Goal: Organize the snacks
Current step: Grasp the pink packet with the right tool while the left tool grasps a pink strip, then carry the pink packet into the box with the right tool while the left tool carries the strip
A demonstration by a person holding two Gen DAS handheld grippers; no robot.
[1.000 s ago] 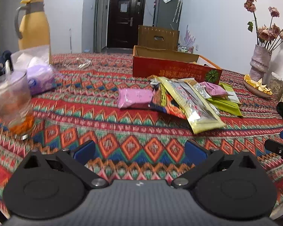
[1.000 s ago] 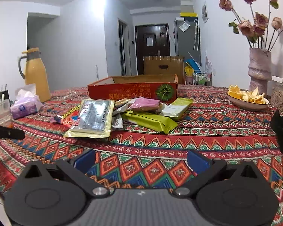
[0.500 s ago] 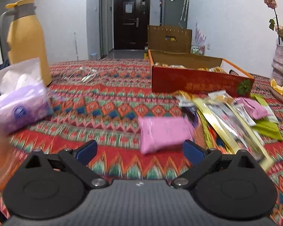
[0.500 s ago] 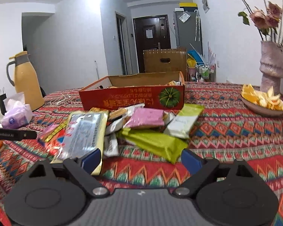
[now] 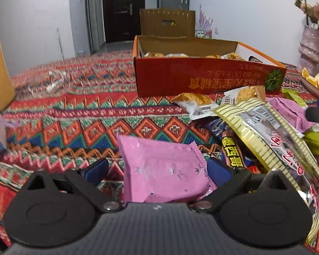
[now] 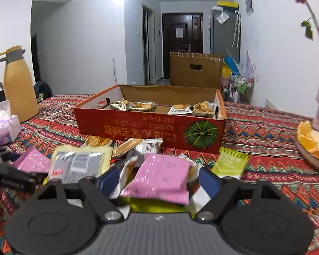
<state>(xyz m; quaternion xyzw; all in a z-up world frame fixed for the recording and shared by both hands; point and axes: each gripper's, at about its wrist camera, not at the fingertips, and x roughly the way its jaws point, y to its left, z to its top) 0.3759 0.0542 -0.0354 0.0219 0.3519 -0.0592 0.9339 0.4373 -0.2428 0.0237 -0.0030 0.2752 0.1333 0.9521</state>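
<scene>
A pile of snack packets lies on the patterned tablecloth in front of a red cardboard box [image 5: 202, 78] that holds several small packets. My left gripper [image 5: 157, 170] is open, its blue fingers on either side of a pink packet [image 5: 163, 170] at the pile's left edge. My right gripper [image 6: 159, 180] is open around another pink packet [image 6: 161, 176] in the middle of the pile. A gold and silver packet [image 5: 272, 136] and green packets [image 6: 229, 161] lie beside them. The red box also shows in the right wrist view [image 6: 148, 127].
A yellow thermos jug [image 6: 19, 87] and a tissue pack [image 6: 2, 127] stand at the left. A plate of orange pieces [image 6: 314, 146] and a vase [image 5: 310, 48] are at the right. Tangled cables [image 6: 55, 110] lie behind the jug.
Both grippers have moved forward and down over the pile. Each pink packet now lies between open fingers, where before both were farther ahead.
</scene>
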